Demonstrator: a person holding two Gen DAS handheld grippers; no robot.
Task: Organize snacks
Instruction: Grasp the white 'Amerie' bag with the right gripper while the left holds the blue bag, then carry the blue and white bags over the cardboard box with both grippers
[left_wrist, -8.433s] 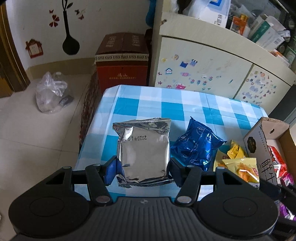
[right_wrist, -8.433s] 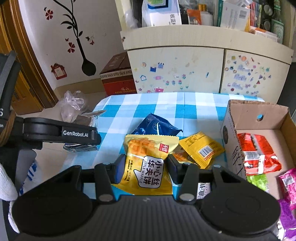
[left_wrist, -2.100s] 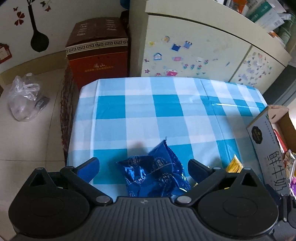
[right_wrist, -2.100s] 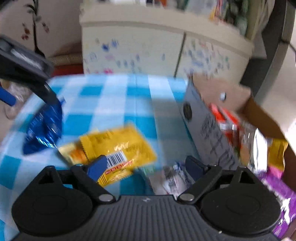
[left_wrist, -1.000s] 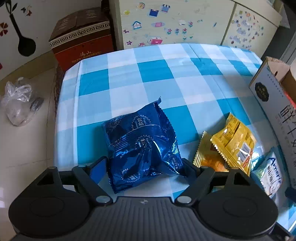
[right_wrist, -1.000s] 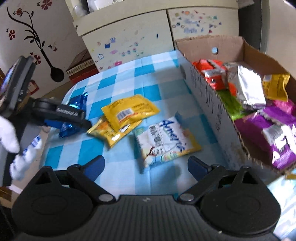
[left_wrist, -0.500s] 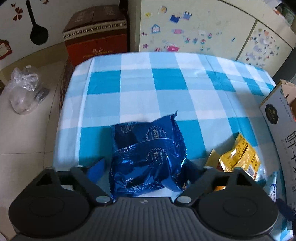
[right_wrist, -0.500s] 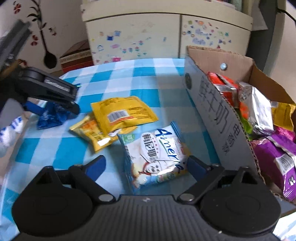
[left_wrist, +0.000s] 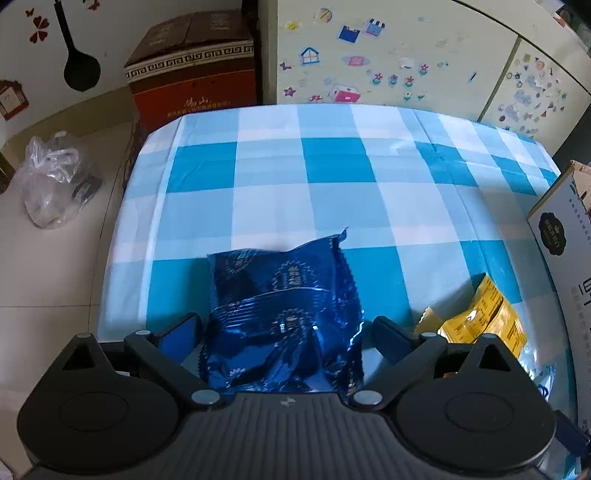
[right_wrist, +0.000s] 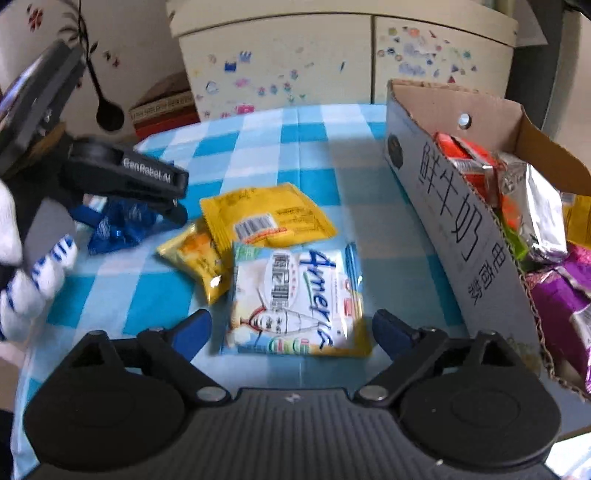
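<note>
My left gripper (left_wrist: 283, 334) has just spread its jaws; the blue foil packet (left_wrist: 282, 314) lies loose between them near the table's (left_wrist: 332, 177) left edge. My right gripper (right_wrist: 291, 332), jaws widening too, straddles the white Ameria packet (right_wrist: 295, 299) at the front edge. Closing crookedly could crumple either one, or nudge the yellow packets (right_wrist: 266, 218) aside.

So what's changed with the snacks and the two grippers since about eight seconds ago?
The silver packet and waffle packet have left the grippers; a silver packet lies in the cardboard box. The left gripper, jaws just opening, straddles the blue packet; the right gripper straddles the white packet. The yellow packets remain.
</note>
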